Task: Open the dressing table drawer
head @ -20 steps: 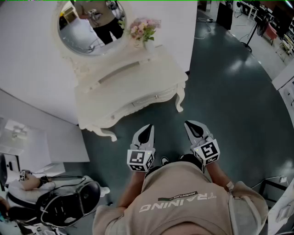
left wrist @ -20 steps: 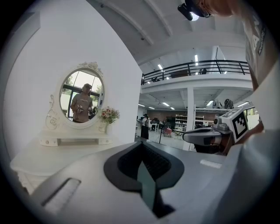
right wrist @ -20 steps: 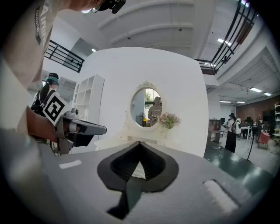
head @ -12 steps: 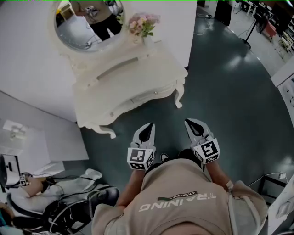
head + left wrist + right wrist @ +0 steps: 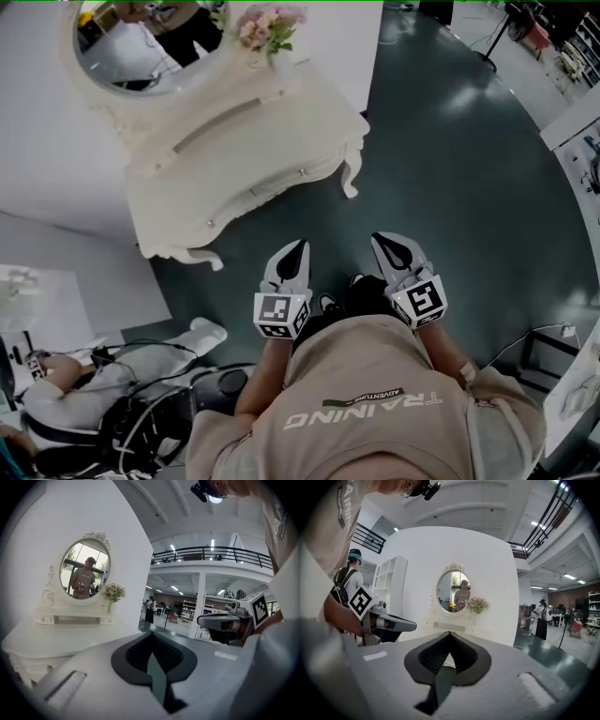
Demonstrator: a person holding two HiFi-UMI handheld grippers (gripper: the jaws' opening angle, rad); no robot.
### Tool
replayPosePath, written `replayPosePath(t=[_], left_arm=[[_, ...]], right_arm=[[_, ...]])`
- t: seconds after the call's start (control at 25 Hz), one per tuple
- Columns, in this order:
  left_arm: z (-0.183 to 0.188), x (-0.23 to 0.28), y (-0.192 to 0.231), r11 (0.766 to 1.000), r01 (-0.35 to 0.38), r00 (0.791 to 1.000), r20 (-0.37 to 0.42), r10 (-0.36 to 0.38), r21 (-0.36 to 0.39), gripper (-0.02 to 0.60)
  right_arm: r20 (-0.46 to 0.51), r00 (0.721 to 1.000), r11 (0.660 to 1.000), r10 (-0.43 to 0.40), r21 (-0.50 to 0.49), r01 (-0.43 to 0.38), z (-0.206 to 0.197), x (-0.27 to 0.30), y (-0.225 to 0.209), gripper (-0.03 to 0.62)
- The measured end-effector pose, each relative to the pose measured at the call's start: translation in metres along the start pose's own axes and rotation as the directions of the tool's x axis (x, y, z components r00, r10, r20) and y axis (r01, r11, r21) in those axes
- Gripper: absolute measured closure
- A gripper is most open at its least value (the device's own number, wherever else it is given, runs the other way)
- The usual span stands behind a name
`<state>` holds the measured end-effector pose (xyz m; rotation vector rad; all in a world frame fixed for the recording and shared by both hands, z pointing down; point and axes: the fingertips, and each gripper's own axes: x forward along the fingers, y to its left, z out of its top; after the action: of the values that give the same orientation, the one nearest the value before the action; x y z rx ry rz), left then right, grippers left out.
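Far to my left, a seated person [image 5: 66, 398] with cabled gear was well apart from anything I needed, so I left that side alone. Ahead and to the left stood the dressing table [image 5: 169, 202], backed against the white wall. Its oval mirror [image 5: 141, 42] rose at the rear, and a bunch of flowers [image 5: 267, 26] stood on the surface [image 5: 281, 103] just beside the mirror. Both were well back from the front edge, where I judged that pulling the drawer would not disturb them.

The drawer [image 5: 255, 195] sat shut and flush in the curved front, its two small knobs [image 5: 302, 172] the only handholds I could see. A stretch of dark floor [image 5: 450, 169] lay between it and me, so nothing had been touched yet.

My left gripper [image 5: 296, 249] was closed with nothing between its jaws. I held it close to my body and pointing roughly level toward the table, since I was too far away to grasp anything. My right gripper [image 5: 382, 240], just beside the left, was likewise closed on nothing and aimed the same way. I judged that I would first have to step closer and spread one gripper's jaws before a knob could be taken.
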<state>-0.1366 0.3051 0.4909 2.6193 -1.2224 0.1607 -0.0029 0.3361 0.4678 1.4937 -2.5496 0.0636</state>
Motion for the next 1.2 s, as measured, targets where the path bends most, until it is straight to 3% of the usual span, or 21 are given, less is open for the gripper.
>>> replayPosePath(t=[0.36, 0.6, 0.88, 1.2], left_arm=[[-0.015, 0.05, 0.008, 1.0, 0.013, 0.994, -0.104, -0.016, -0.023, 0.563], [0.019, 0.126, 0.052, 0.999, -0.006, 0.997, -0.071, 0.009, 0.039, 0.563], [0.066, 0.145, 0.056, 0.996, -0.067, 0.997, -0.035, 0.069, 0.061, 0.563], [0.069, 0.172, 0.068, 0.988, -0.151, 0.987, -0.045, 0.152, 0.036, 0.563]], right_arm=[[-0.049, 0.999, 0.999, -0.016, 0.051, 0.019, -0.02, 0.024, -0.036, 0.592], [0.002, 1.0, 0.998, -0.012, 0.062, 0.012, -0.025, 0.097, -0.101, 0.592], [0.034, 0.999, 0.998, -0.001, 0.063, -0.001, -0.002, 0.116, -0.14, 0.592], [0.088, 0.994, 0.997, 0.066, 0.023, -0.068, 0.021, 0.149, -0.175, 0.592]])
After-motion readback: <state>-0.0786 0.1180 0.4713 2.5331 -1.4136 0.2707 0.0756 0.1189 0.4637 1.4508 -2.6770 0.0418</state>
